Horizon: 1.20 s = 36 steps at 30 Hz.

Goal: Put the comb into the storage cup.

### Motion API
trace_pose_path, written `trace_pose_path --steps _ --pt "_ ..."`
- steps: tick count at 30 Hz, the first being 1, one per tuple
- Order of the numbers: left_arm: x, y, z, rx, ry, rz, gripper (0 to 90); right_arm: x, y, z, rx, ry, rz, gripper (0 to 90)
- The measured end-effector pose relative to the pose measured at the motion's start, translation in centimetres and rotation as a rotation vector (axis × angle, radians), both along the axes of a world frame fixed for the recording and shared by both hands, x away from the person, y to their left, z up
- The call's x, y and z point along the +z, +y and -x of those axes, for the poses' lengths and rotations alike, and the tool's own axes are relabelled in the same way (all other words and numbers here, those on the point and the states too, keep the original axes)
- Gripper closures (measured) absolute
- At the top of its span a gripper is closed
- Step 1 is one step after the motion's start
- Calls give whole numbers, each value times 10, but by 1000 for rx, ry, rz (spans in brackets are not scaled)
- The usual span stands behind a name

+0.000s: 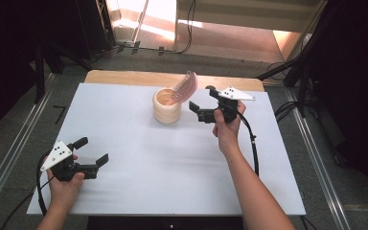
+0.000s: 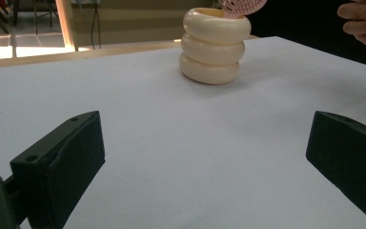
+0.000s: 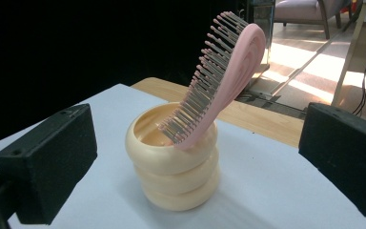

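Observation:
A cream ribbed cup point(image 1: 166, 106) point(image 2: 212, 46) point(image 3: 174, 162) stands upright on the white table point(image 1: 172, 158), toward the back middle. A pink hairbrush point(image 1: 185, 87) point(image 3: 221, 76) point(image 2: 242, 5) stands in the cup handle-down, its bristled head leaning out over the rim. My right gripper point(image 1: 202, 104) point(image 3: 190, 162) is open just to the right of the cup, jaws pointing at it with nothing between them. My left gripper point(image 1: 94, 150) point(image 2: 205, 167) is open at the front left, low over bare table, far from the cup.
A wooden strip point(image 1: 124, 76) borders the table's back edge. Beyond it are floor, cables point(image 1: 189, 28) and dark stands. Cables trail from both grippers along the table sides.

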<state>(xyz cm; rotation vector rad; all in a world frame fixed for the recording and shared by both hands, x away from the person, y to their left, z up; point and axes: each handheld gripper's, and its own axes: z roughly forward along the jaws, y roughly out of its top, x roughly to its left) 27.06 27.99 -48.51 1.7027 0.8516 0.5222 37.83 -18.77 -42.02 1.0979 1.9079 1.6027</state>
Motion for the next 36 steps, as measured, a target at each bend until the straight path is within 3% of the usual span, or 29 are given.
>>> trace_pose_path --steps 16,36 --pt "0 -1 0 -2 -3 -7 0 -5 -27 28 -14 -26 13 0" --pt "0 -2 1 -4 -6 -10 0 -33 -56 64 -46 -10 18 0"
